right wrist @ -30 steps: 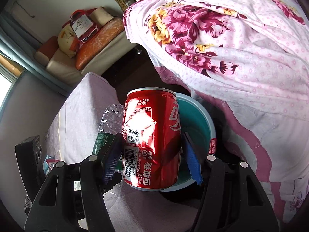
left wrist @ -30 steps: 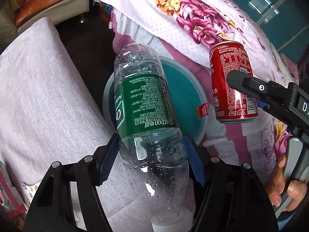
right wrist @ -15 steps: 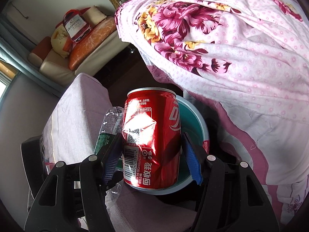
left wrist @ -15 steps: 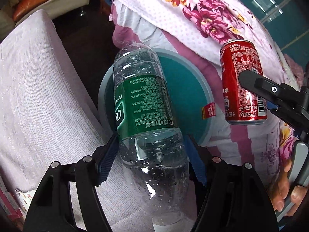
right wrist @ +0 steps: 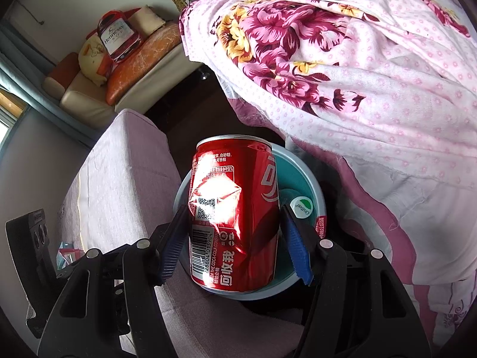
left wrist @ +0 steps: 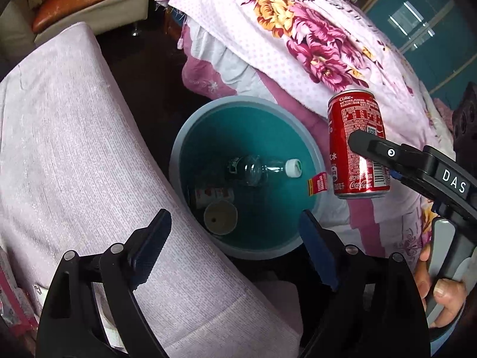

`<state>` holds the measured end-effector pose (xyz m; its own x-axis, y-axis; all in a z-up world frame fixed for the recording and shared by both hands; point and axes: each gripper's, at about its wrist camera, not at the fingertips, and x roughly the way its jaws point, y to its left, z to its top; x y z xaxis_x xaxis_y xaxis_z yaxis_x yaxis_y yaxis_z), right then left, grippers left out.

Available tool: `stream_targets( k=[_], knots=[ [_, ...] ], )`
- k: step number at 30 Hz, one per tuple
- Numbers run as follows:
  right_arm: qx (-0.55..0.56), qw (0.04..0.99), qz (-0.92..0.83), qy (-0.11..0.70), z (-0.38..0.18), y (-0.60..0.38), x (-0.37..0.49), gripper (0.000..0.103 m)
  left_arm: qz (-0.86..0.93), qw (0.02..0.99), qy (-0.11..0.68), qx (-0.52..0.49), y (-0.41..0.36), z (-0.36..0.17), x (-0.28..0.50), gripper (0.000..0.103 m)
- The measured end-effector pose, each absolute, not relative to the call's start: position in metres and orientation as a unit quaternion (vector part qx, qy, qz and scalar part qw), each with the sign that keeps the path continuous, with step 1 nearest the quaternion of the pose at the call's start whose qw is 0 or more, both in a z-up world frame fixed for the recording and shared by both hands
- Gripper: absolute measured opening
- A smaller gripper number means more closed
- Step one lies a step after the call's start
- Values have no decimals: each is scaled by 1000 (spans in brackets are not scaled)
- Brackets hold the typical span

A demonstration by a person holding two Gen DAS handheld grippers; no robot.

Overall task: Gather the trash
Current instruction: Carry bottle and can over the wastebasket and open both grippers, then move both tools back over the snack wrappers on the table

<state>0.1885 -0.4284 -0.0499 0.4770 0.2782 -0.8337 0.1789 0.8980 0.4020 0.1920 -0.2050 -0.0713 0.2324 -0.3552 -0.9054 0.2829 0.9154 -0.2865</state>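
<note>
- L gripper (left wrist: 235, 235): jaws just been opening, now wide, nothing btwn; bottle (left wrist: 256, 168) lies in bin (left wrist: 179, 161).
- R gripper (right wrist: 235, 238) clamped on upright can (right wrist: 235, 214), at bin's rim, slightly off-centre; R hand does next drop.

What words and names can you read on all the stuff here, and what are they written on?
"Coke" and "Coca-Cola": red can, also "THE COCA-COLA COMPANY" beside its barcode.
"回收我": the can's lower side.
"Cestbon": white cap of the bottle in the teal bin.
"Hennessy": bottle-shaped cushion on the sofa.
"DAS": right gripper.
Too small to read: the can's fine print, the bin's red sticker.
</note>
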Motion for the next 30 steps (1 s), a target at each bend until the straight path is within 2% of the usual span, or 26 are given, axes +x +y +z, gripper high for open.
stream_targets(
  k=[8,12,17,30],
  knots=[
    [219,820,34,528,-53,-419,192,60,-194,787,583,-49,-184,-68,188,88],
    [220,815,34,535,-54,-414,192,73,-192,789,581,-53,-176,-65,184,88],
    [219,812,36,540,-49,-404,189,76,-188,791,579,-55,-165,-61,177,89],
    [203,811,48,546,-29,-373,176,78,-176,804,564,-67,-127,-43,156,89]
  ],
)
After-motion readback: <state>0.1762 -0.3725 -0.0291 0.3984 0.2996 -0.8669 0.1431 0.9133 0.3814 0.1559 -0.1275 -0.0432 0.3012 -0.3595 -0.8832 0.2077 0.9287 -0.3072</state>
